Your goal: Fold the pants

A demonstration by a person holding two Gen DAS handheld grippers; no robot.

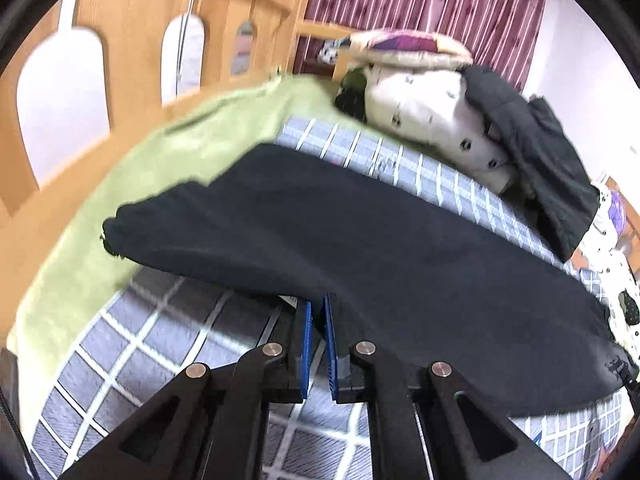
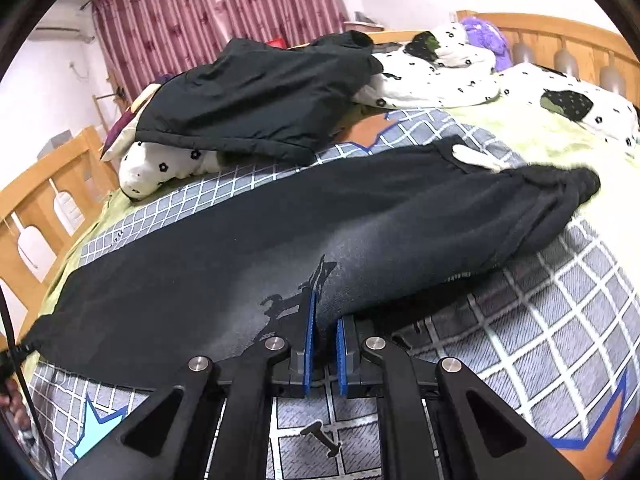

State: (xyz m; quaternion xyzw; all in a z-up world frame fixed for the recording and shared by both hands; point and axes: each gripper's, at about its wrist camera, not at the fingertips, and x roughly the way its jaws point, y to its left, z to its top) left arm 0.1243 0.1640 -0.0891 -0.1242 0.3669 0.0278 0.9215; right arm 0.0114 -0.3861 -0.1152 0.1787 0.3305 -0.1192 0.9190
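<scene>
- Black pants (image 2: pixel 320 216): laid lengthwise, legs stacked, on the grid-patterned bedsheet (image 2: pixel 540 320).
- My left gripper (image 1: pixel 318 312) and right gripper (image 2: pixel 325 312): each narrowed, pinching the pants' near edge.
- Method, my judgement: lift both corners level, carry evenly, keep the fabric taut.
- Writing, brands: none legible.

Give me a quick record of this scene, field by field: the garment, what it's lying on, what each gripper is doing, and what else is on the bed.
garment: black pants, laid out long and mostly flat
surface: grid-patterned blanket over a green sheet
left gripper: at the near edge of the pants, fingers nearly closed, fabric between them
right gripper: at the near edge too, narrow gap, fabric between the fingers
other items: dark jacket on a white spotted quilt, beyond the pants
surroundings: wooden bed rail, red curtain
fold progress: cannot tell
</scene>
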